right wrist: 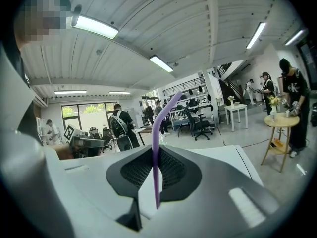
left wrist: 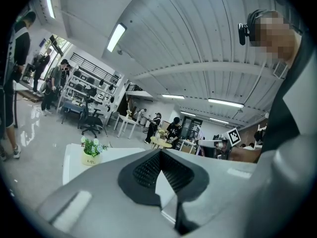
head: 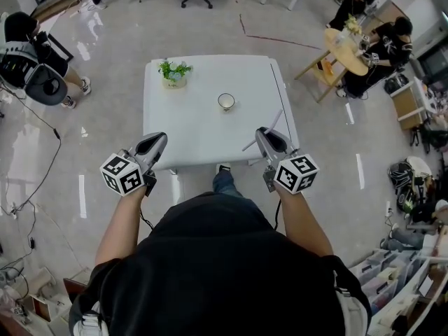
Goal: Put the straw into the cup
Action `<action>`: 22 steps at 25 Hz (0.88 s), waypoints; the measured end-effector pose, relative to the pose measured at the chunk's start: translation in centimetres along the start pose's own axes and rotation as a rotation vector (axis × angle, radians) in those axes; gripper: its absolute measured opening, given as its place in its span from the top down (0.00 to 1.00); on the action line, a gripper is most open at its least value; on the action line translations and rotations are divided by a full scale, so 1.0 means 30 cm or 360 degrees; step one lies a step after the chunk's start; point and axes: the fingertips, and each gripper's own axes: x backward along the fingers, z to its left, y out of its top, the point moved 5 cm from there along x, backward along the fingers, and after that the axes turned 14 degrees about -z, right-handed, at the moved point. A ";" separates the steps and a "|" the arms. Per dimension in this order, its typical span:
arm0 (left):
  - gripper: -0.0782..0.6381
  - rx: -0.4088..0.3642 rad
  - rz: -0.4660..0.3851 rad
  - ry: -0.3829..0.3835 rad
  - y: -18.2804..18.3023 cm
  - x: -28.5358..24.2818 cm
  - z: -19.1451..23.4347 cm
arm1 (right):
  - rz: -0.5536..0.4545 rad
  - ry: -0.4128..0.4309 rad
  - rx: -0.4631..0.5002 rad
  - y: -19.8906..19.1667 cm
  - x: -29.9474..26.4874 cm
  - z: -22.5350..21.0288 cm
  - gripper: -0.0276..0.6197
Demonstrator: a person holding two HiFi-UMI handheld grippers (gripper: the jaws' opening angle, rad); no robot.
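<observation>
So here's where we're at, biggest stuff first. The white counter point(head: 199, 128) stretches out ahead of both sets of jaws, and we're standing at its near edge.

Our left gripper point(head: 158, 142) hangs over the near left corner. In the left gripper view its jaws are pressed together with nothing in them, so as far as we can tell it's got no job right now.

Our right gripper point(head: 263, 136) is over the near right part of the counter, and its jaws are clamped on the straw point(right wrist: 157, 148).

Out ahead of the left jaws, toward the far side, there's a little potted plant point(head: 173, 72). It's not part of the job.

The cup point(head: 226, 101) stands upright ahead of the right jaws and off to their left, well apart from them. It sits roughly between the lines the two grippers point along.

Smallest thing is the straw itself. It's purple and runs crosswise through the right jaws, with the longer bent end sticking up above them and a shorter bit hanging below. In the head view it's just a pale stick slanting across the tips.

Progress-wise, we'd say the pickup is done, since the straw looks gripped and lifted clear. The actual point of the task isn't done yet. We'd have to carry it over to the cup, line the lower end up with the mouth, lower it in and let go. We'd call it somewhere short of halfway.
</observation>
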 end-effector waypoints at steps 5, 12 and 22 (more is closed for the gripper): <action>0.89 0.0003 0.0003 0.0018 -0.001 -0.012 0.009 | -0.0014 0.0015 -0.0006 0.013 -0.039 -0.026 0.87; 0.89 0.0011 0.0008 0.0048 0.002 -0.058 0.055 | 0.0008 0.0028 -0.0029 0.009 -0.115 -0.086 0.87; 0.89 0.0039 0.0031 0.0099 -0.018 -0.142 0.137 | 0.0051 0.0041 -0.0062 -0.010 -0.244 -0.201 0.87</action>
